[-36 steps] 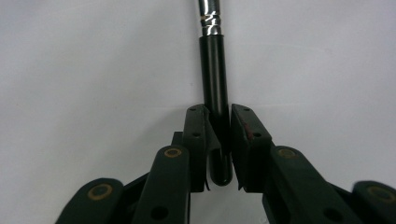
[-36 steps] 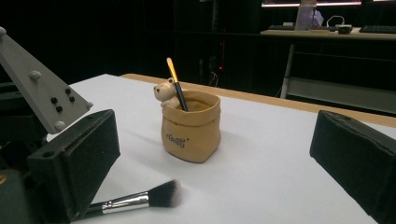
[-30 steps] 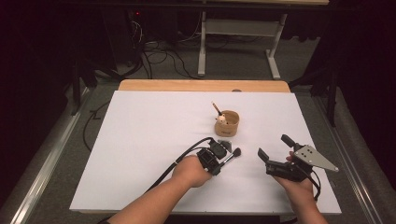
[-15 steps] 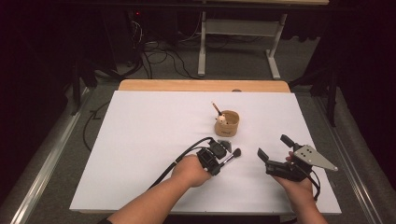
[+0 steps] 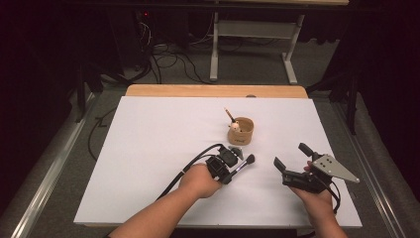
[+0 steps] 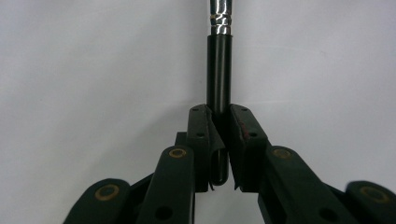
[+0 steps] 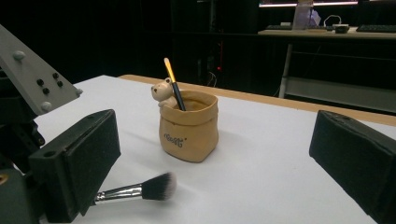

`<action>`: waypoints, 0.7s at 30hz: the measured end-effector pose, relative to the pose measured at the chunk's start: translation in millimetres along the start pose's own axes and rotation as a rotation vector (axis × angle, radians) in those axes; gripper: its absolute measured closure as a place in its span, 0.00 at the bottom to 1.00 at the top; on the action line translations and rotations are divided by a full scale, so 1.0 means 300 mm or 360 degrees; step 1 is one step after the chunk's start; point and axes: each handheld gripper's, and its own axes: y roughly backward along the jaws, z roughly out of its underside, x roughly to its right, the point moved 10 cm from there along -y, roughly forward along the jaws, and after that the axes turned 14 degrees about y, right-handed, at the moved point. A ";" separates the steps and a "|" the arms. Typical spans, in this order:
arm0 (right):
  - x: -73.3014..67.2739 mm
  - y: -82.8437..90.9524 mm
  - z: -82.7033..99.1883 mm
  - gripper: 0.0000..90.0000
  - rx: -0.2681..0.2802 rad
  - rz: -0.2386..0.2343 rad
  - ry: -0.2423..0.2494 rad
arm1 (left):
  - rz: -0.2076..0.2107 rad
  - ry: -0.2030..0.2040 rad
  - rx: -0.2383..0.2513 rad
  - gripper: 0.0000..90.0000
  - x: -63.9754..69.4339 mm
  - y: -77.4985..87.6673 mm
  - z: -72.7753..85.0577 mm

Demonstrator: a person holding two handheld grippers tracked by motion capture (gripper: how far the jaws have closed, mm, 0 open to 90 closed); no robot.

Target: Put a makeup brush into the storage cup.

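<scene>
The brush [image 5: 243,164] sits clamped by its black handle in the closed left gripper [image 5: 229,171], its dark, pale-tipped bristles pointing away, just short of the tan pot [image 5: 241,131]. The right gripper [image 5: 289,161] stands wide open, empty, beside the pot.

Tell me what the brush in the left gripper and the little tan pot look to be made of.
Brush: glossy black handle, probably lacquered wood or plastic, with a shiny ribbed metal ferrule and soft dark bristles tipped white, likely synthetic. Tan pot: matte and smooth, with sack-like folds at its rim and a moulded bear, so probably ceramic or resin.
</scene>
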 end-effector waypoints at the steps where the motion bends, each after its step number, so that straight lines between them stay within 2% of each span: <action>1: 0.001 0.001 -0.001 0.04 0.0000 0.0001 0.0005 | 0.0003 -0.0005 -0.0001 0.88 -0.002 0.004 0.004; 4: 0.000 0.000 0.000 0.04 -0.0003 0.0003 0.0006 | 0.0018 -0.0011 -0.0002 0.88 -0.011 0.021 0.019; 6: -0.002 0.001 0.000 0.04 -0.0004 0.0004 0.0004 | 0.0028 -0.0048 0.0021 0.88 -0.016 0.036 0.030; 9: -0.002 0.000 0.000 0.04 -0.0004 0.0005 0.0006 | 0.0028 -0.0042 0.0022 0.88 -0.039 0.054 0.055; 14: -0.004 -0.001 0.000 0.04 -0.0006 -0.0001 0.0027 | 0.0011 0.0013 0.0012 0.88 -0.098 0.083 0.092; 21: -0.007 -0.002 0.000 0.04 -0.0007 -0.0005 0.0017 | -0.0015 0.0086 -0.0009 0.88 -0.187 0.104 0.152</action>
